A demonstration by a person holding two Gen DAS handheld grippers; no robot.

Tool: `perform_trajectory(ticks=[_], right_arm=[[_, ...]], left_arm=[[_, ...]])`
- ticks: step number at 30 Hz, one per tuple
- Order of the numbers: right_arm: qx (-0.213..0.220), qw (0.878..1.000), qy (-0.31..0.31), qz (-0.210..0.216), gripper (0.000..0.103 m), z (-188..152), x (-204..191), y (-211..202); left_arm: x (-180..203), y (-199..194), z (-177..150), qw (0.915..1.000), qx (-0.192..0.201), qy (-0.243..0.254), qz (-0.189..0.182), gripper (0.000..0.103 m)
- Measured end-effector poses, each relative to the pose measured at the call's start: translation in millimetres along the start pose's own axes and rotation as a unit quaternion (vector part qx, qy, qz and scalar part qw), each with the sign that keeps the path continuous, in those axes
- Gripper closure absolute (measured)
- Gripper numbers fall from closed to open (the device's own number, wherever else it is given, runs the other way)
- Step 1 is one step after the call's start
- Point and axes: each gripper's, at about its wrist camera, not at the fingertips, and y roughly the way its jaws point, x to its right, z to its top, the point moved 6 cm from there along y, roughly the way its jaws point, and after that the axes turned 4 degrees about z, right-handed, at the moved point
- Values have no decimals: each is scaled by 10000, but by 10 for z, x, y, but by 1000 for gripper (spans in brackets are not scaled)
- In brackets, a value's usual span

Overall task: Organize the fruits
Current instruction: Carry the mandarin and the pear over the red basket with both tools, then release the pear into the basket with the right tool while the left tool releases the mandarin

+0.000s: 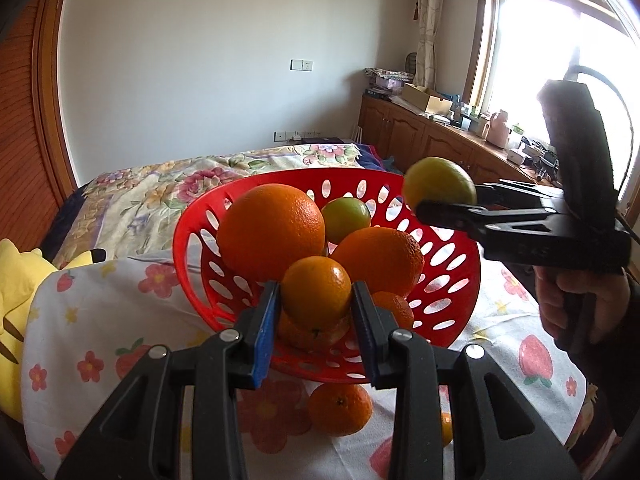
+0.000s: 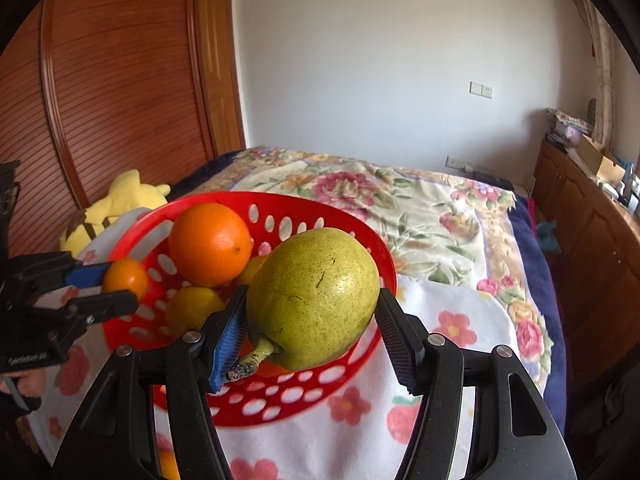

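The left gripper [image 1: 316, 300] fills the bottom of the left wrist view, its two fingers clamped on a small orange [image 1: 316, 293] at frame centre, just above the near rim of the red basket [image 1: 192, 256]. The right gripper [image 2: 310, 312] fills the bottom of the right wrist view, its fingers pressed against both sides of a green pear [image 2: 316, 296], stem pointing toward the lower left of the frame. The pear sits over the near right rim of the basket.

Inside the basket, the left wrist view shows a large orange [image 1: 270, 226] at upper left, a second large orange [image 1: 378, 260] at right, and a green fruit [image 1: 346, 214] behind them. A loose orange [image 1: 340, 408] lies on the cloth outside the basket, at lower centre between the gripper arms. Another orange fruit at the lower right is mostly hidden by the gripper arm. The fruits under the held orange are partly covered; their number cannot be determined. In the right wrist view the basket's near wall is blurred.

The basket rests on a white cloth with a strawberry and flower print [image 1: 100, 320], laid over a floral blanket [image 2: 420, 208] on a bed. A yellow plush toy [image 2: 120, 204] lies at the left edge. A wooden louvred wardrobe [image 2: 112, 80] occupies the upper left, a window [image 1: 560, 60] with a curtain the upper right, and a cluttered wooden cabinet [image 1: 440, 136] stands beneath it.
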Motion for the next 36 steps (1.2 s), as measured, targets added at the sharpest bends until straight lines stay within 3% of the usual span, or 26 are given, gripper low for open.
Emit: perform_trajectory(ticks=[15, 28, 36], right_arm=[[-176, 9996, -194, -92, 38, 4, -68, 249], [-10, 10000, 24, -24, 37, -48, -38, 3], [120, 9999, 33, 30, 36, -240, -178, -207]], left_arm=[[25, 49, -28, 10000, -67, 19, -20, 69], [97, 55, 35, 9999, 8, 106, -53, 69], [107, 162, -2, 9998, -156, 94, -33, 69]])
